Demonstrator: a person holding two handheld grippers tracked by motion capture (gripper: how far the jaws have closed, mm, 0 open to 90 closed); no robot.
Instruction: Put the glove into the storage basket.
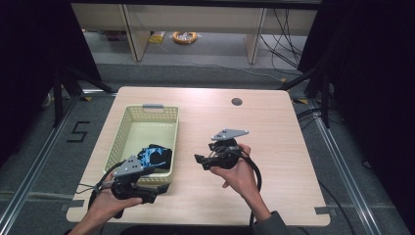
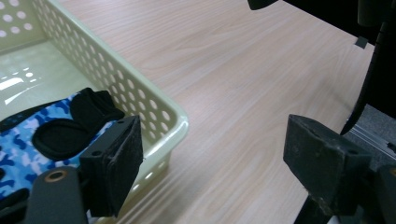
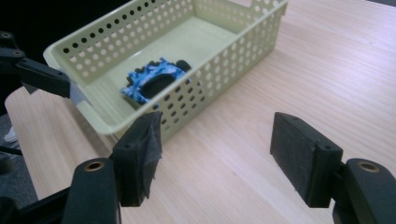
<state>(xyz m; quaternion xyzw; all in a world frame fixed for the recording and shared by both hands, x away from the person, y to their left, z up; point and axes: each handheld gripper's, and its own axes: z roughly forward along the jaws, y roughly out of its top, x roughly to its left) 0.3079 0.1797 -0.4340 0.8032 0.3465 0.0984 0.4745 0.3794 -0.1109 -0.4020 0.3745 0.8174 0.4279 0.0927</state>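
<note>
— Inspector A: What is recorded on the wooden table (image 1: 274,147)?

— Inspector B: A pale green perforated basket (image 1: 128,128) is set on its left half. A blue camouflage glove with black padding (image 1: 155,155) is lying in the basket's near end.

— Inspector A: And the left gripper (image 2: 212,161)?

— Inspector B: It is held at the basket's near right corner, jaws spread wide, nothing between them. One jaw is seen just over the rim beside the glove, the other over bare table.

— Inspector A: The right gripper (image 3: 217,156)?

— Inspector B: It is held over the middle of the table, well apart from the basket, pointed towards it. Its jaws are likewise wide, nothing gripped.
</note>
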